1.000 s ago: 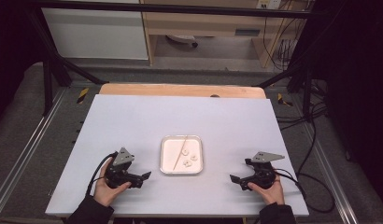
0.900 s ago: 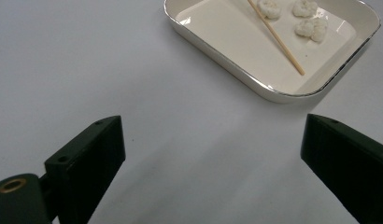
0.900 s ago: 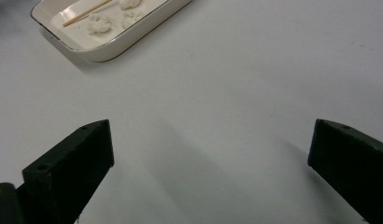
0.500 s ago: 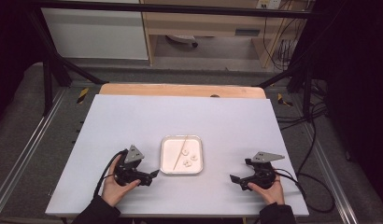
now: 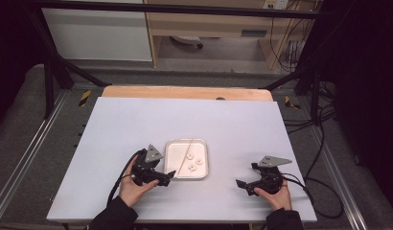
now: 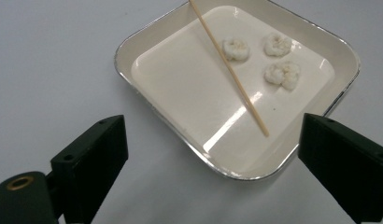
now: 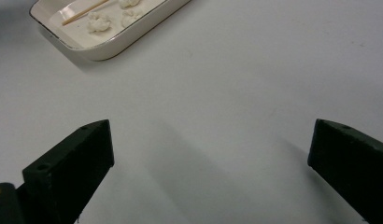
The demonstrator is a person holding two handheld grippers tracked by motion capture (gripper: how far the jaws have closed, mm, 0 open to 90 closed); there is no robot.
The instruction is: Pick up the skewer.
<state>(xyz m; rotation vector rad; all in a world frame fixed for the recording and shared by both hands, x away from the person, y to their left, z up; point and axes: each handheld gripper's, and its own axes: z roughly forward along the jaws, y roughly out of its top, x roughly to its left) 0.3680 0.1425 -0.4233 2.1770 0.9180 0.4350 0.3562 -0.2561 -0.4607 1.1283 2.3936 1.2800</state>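
Left tool [image 5: 169, 177] at the tray [image 6: 154, 35]
Both tools released; right tool [image 5: 241, 184] rests apart on the tabletop [image 5: 137, 120].

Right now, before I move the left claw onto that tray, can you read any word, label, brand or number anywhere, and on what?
None can be read.
Tray, skewer and the three white pieces: no print.
Left claw and right claw: plain black, no marking.
Table: bare.
Yellow-black striped tags beside the table: stripes, no letters.
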